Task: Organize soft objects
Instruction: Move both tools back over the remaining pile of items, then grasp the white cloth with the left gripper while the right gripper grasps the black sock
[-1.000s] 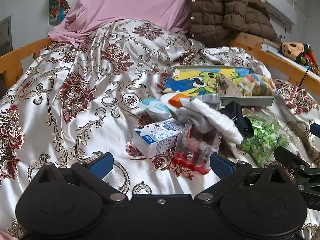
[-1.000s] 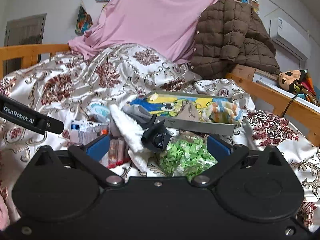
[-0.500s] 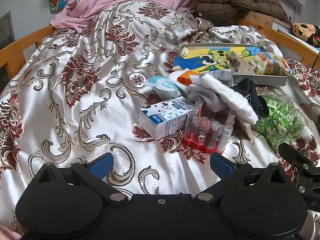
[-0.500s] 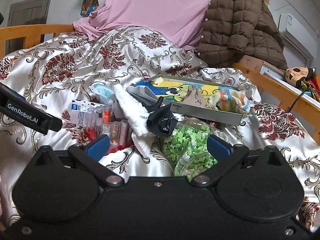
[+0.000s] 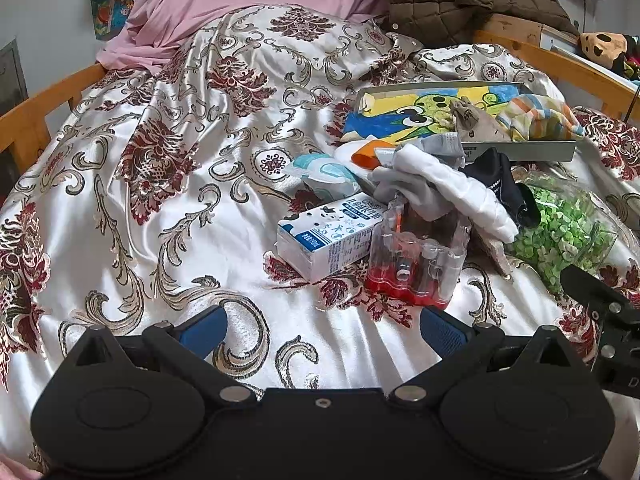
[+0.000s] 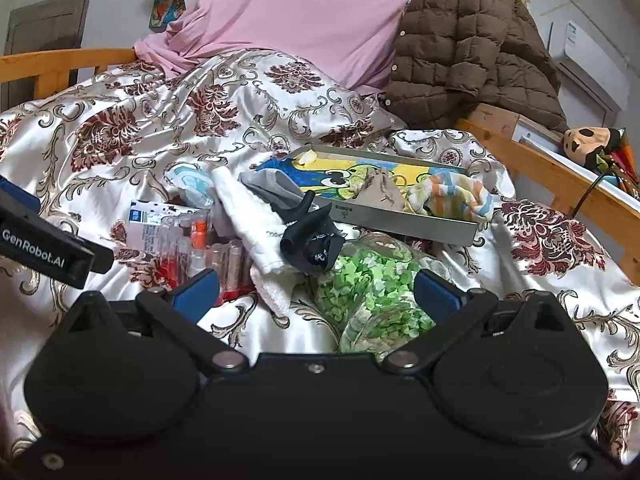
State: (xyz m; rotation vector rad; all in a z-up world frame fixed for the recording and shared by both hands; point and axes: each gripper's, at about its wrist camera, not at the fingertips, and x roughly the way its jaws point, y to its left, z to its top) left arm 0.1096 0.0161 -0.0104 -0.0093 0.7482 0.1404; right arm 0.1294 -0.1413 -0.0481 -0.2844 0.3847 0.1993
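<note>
Satin bedspread (image 5: pixel 168 184) cluttered. Both grippers, L (image 5: pixel 322 328) & R (image 6: pixel 316 290), spread wide, empty, hovering. Approach step, I reckon; next: nip white sock (image 6: pixel 252 220), into tray (image 6: pixel 404 222).

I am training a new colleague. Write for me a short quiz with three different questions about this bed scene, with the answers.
1. True or false: the left hand-held gripper is shut on the milk carton.
2. Multiple choice: what lies in the metal tray? A) the black sock B) the striped cloth C) the bag of green pieces
3. Fill in: the white towel lies partly over the pack of small ____.

Key
1. False: both hand-held grippers, also the right one, are open and hold nothing.
2. B: the striped cloth rests in the tray; the black sock and the bag of green pieces lie in front of it.
3. bottles.
</note>
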